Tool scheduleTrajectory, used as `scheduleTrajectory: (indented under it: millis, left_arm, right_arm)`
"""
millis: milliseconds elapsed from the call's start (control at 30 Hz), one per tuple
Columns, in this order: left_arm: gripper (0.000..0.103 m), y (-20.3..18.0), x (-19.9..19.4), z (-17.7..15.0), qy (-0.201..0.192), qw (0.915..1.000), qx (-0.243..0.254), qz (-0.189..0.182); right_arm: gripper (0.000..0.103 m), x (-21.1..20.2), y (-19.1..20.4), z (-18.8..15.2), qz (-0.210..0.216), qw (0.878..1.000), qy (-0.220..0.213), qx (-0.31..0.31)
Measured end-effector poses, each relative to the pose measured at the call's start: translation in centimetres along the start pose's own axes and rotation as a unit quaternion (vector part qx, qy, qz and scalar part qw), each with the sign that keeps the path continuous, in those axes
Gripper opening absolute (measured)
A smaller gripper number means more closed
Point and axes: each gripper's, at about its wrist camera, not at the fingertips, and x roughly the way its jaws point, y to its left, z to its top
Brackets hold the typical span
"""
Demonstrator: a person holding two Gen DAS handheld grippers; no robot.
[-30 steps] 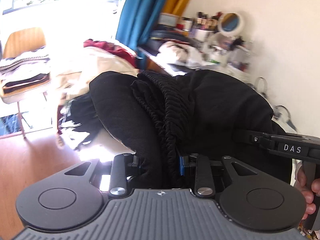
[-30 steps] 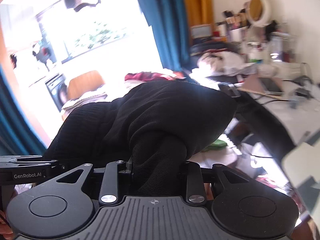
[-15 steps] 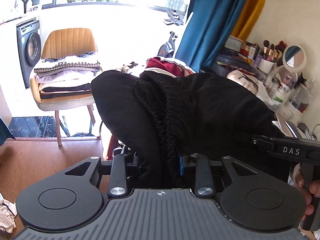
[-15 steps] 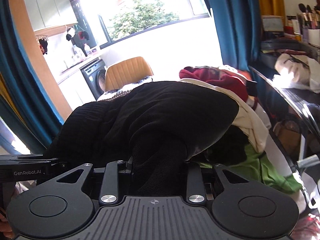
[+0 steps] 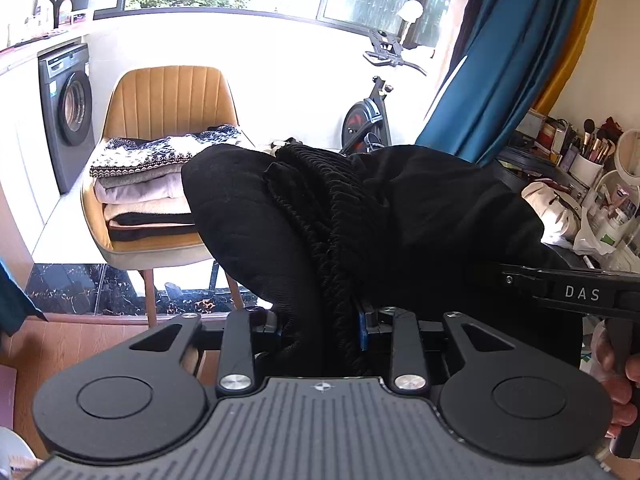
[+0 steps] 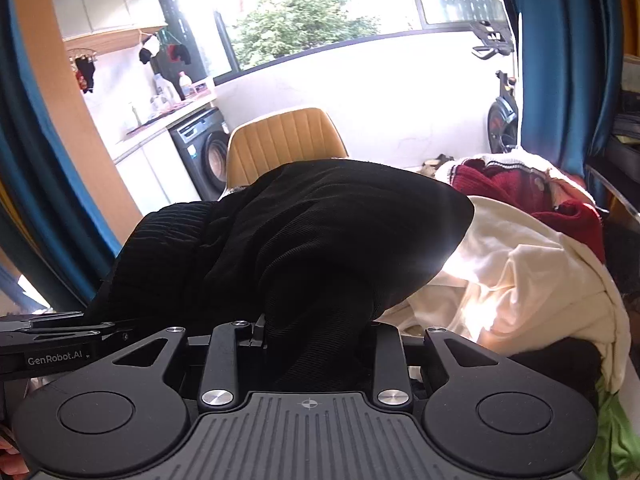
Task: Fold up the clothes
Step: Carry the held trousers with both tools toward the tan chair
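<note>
A black garment (image 5: 420, 216) with a ribbed, gathered band (image 5: 332, 216) hangs bunched between both grippers in the air. My left gripper (image 5: 320, 328) is shut on the band; the cloth hides its fingertips. My right gripper (image 6: 316, 340) is shut on another part of the same black garment (image 6: 320, 232), which drapes over and hides its fingers. The right gripper's body (image 5: 580, 292) shows at the right of the left wrist view, and the left gripper's body (image 6: 52, 344) shows at the left of the right wrist view.
A mustard chair (image 5: 172, 100) holds a stack of folded clothes (image 5: 148, 184). A pile of unfolded cream and red clothes (image 6: 520, 264) lies to the right. A washing machine (image 5: 66, 112), exercise bike (image 5: 372, 116), blue curtain (image 5: 492, 64) and a cluttered vanity desk (image 5: 580, 168) surround.
Both grippers have swung left with the black garment held between them, from the vanity desk and clothes pile toward the chair and window. The grip on the garment is unchanged.
</note>
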Motion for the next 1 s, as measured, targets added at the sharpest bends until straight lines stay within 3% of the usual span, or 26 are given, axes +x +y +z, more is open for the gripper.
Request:
scheduleTrajectory:
  millis: [167, 500, 733, 1000]
  left_arm:
    - [0.031, 6.5, 1.8, 3.9, 0.013, 0.9995, 0.019, -0.023]
    - [0.031, 15.2, 7.3, 7.8, 0.036, 0.9988, -0.004, -0.034]
    - [0.031, 19.6, 13.3, 12.5, 0.046, 0.9987, -0.011, -0.019]
    - [0.031, 23.0, 21.8, 20.4, 0.053, 0.9980, -0.035, 0.003]
  right_arm:
    - [0.026, 5.3, 4.1, 2.0, -0.027, 0.999, -0.001, 0.032]
    - [0.026, 15.0, 9.2, 4.8, -0.046, 0.998, 0.019, 0.039]
    - [0.026, 23.4, 9.1, 8.0, -0.033, 0.998, 0.037, 0.046]
    - [0.026, 33.7, 6.6, 17.0, -0.009, 0.998, 0.047, 0.037]
